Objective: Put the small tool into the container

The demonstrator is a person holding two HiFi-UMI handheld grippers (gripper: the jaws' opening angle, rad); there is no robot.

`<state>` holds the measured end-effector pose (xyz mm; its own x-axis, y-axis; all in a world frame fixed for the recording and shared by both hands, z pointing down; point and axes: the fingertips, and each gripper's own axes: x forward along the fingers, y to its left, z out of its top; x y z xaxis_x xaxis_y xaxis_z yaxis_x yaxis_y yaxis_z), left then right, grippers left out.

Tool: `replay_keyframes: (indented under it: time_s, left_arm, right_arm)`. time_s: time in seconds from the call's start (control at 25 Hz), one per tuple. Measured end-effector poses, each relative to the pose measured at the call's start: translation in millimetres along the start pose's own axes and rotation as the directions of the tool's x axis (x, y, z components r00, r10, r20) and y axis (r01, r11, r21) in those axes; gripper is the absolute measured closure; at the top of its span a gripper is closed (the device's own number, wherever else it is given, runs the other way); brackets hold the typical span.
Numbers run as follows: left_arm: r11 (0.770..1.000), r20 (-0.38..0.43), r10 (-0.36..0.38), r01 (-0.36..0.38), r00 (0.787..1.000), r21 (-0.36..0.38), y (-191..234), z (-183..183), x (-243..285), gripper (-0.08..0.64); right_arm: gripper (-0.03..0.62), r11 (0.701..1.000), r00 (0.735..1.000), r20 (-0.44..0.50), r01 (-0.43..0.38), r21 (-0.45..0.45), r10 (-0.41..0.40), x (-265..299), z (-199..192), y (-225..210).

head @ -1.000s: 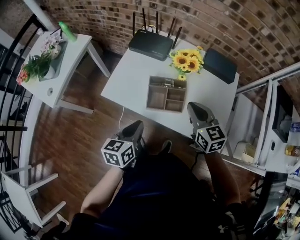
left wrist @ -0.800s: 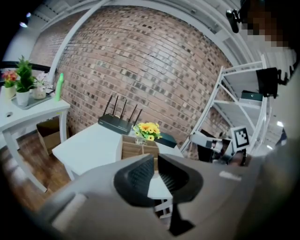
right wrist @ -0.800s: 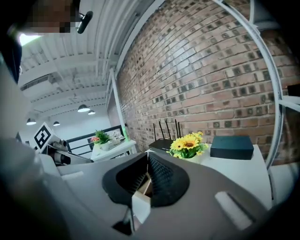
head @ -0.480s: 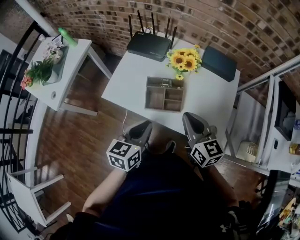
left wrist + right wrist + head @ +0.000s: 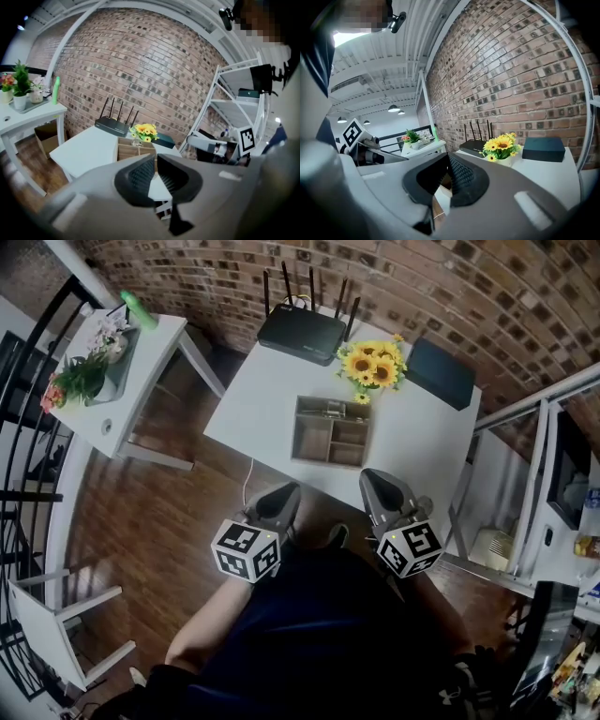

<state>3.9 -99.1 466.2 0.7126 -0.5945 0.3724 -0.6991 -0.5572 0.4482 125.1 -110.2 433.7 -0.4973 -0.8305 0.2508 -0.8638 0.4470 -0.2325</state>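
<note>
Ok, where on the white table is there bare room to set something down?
Two bare patches: left of the container, between it, the router and the table's left edge; and right of it, in front of the dark box. The back edge is crowded: router, sunflowers, box.

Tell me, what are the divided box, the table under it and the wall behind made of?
Divided box: probably unfinished wood or fibreboard, with matte pale-brown, thin flat walls; any grain is too small to tell.
Table: smooth, even white top, likely painted or laminated board.
Wall: bare brick, with reddish-brown blocks and paler mortar lines.
</note>
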Motion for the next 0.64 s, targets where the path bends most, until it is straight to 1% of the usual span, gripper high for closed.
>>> replay_keyframes:
  time_s: [0.32, 0.64]
  left_arm:
    - [1.000, 0.001, 0.002, -0.002, 1.000, -0.009, 5.0, -0.2, 0.4, 0.540]
    - [1.000, -0.012, 0.003, -0.004, 1.000, -0.019, 9.0, -1.1, 0.0, 0.541]
  right_arm:
    - [0.581, 1.000, 1.000, -0.014, -0.010, -0.017, 0.010, 4.2, -0.9, 3.3]
    - [0.581, 1.000, 1.000, -0.022, -0.002, -0.031, 0.001, 6.4, -0.3, 5.1]
